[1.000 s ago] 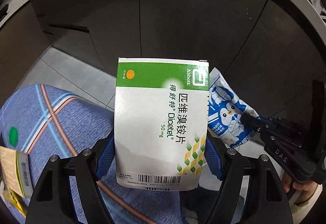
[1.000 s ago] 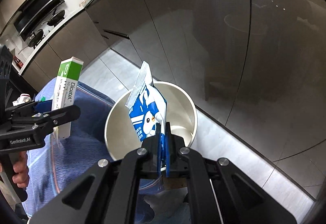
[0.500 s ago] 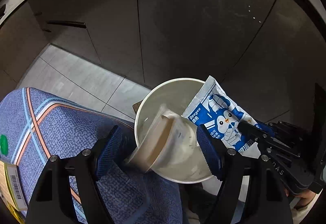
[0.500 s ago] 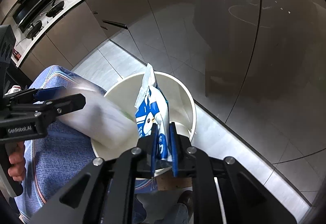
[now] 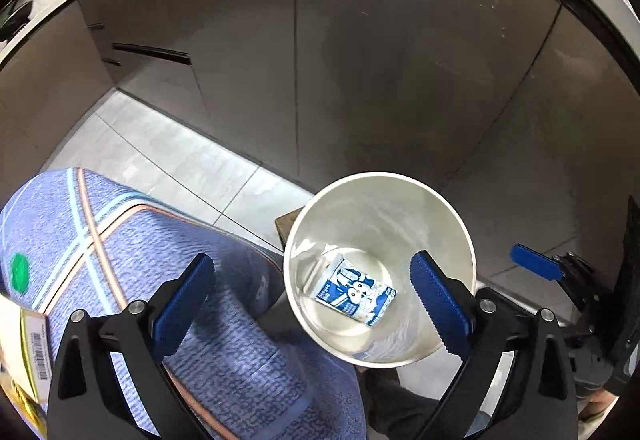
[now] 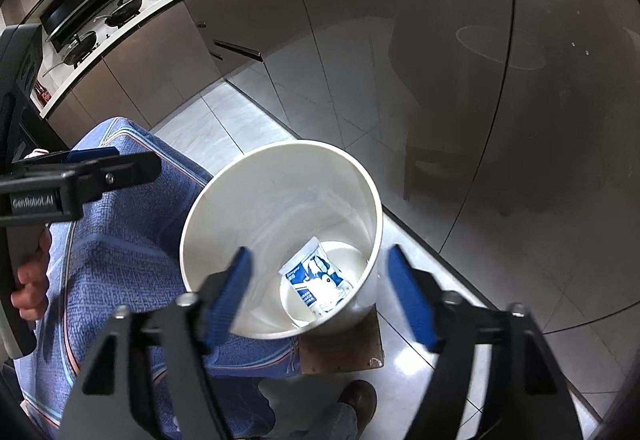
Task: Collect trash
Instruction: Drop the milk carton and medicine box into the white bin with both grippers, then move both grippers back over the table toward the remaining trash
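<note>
Tilting steeply down over the white bin (image 6: 280, 176), both hand-held grippers, left (image 5: 312, 304) and right (image 6: 320, 296), are opening, empty.

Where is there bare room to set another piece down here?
Free: floor tiles between the cabinets and the blue cloth, and much of the white bin, around the blue packet. Crowded: the bin's mouth, with both tongs opening, empty, above it.
</note>
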Motion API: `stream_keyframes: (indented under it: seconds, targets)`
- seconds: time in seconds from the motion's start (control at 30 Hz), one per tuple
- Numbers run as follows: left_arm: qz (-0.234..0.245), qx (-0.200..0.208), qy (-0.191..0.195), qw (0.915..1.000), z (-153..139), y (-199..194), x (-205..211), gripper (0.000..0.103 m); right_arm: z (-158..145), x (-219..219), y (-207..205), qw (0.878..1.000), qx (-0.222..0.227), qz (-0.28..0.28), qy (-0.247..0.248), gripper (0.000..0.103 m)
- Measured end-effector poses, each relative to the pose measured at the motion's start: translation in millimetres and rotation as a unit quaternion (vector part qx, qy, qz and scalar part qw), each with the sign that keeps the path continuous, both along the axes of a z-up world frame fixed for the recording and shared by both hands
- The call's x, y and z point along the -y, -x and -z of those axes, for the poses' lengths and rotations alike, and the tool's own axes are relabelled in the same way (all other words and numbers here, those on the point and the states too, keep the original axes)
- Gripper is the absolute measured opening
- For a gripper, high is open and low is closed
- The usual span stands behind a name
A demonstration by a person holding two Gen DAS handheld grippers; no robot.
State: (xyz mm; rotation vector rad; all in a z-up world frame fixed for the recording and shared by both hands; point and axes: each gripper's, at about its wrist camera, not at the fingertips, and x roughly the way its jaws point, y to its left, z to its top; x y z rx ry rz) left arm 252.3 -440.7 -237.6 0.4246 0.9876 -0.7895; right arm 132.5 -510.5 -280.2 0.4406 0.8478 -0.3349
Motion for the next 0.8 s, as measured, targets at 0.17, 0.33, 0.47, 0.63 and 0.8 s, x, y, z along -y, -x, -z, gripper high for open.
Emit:
stream_keyframes:
  seconds: [0.17, 0.33, 0.47, 0.63, 0.8]
  targets:
    - [-0.007, 0.014, -0.004, 0.9999, -11.0, 4.5, -9.9, 0.095, -12.4, -7.6, 4.3, 1.000, 0.010, -0.010, 0.006, 0.100]
    - [-0.024, 0.035, 0.014, 0.9990, -35.0, 8.8, -35.9, 0.095, -41.3, -30.1, 8.1, 0.999, 0.021, -0.031, 0.038, 0.100]
    - [-0.050, 0.050, 0.037, 0.9968, -62.4, 16.4, -66.2, 0.095, -65.8, -50.1, 8.4, 0.997, 0.035, -0.047, 0.053, 0.100]
    - [-0.097, 0.053, 0.057, 0.9922, -89.6, 20.4, -123.6, 0.095, -97.1, -96.1, 6.2, 0.992, 0.060, -0.092, 0.070, 0.100]
    - [-0.148, 0.068, 0.070, 0.9842, -111.2, 33.1, -195.0, 0.095, -114.1, -150.1, -2.4, 0.984, 0.069, -0.153, 0.064, 0.100]
